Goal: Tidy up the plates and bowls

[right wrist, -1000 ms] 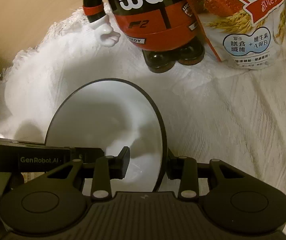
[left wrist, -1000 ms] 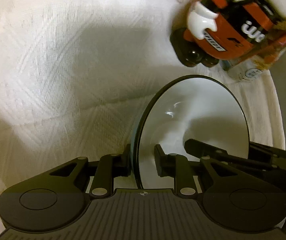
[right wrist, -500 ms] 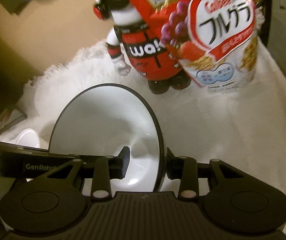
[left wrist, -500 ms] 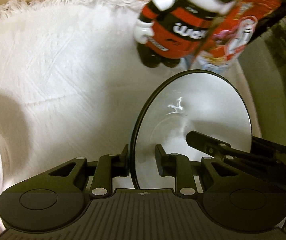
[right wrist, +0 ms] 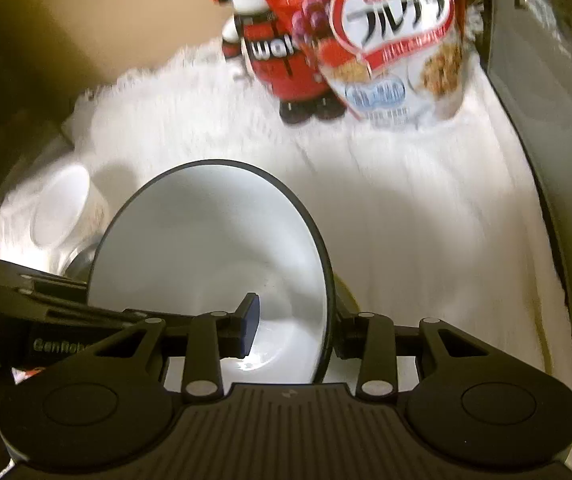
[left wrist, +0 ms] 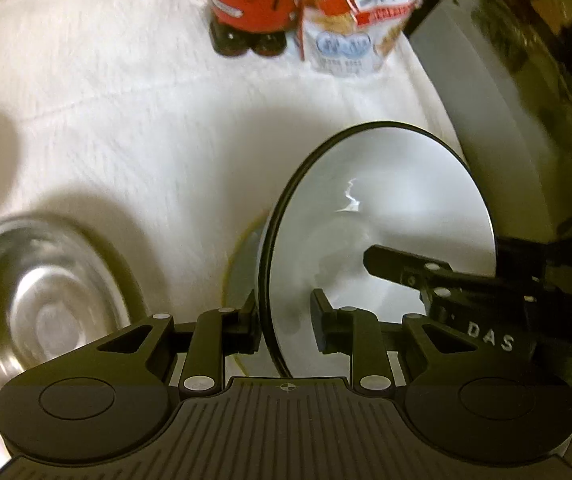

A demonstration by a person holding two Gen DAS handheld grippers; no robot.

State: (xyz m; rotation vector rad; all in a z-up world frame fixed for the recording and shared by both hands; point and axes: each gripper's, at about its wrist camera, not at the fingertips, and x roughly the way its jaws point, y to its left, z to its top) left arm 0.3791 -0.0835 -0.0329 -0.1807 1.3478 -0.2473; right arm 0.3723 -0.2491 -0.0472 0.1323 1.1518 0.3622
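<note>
**White bowl gripped at both rims**

Glossy white bowl (left wrist: 385,216), round with a thin dark edge, held above a nubbly white cloth (left wrist: 126,112). Left gripper (left wrist: 286,322) clamped across its left rim; right gripper (right wrist: 297,326) clamped across its right rim. Ridged steel bowl (left wrist: 42,300) lying near left. Red figurine (right wrist: 286,64) and shiny cereal bag (right wrist: 393,52) standing far.
</note>
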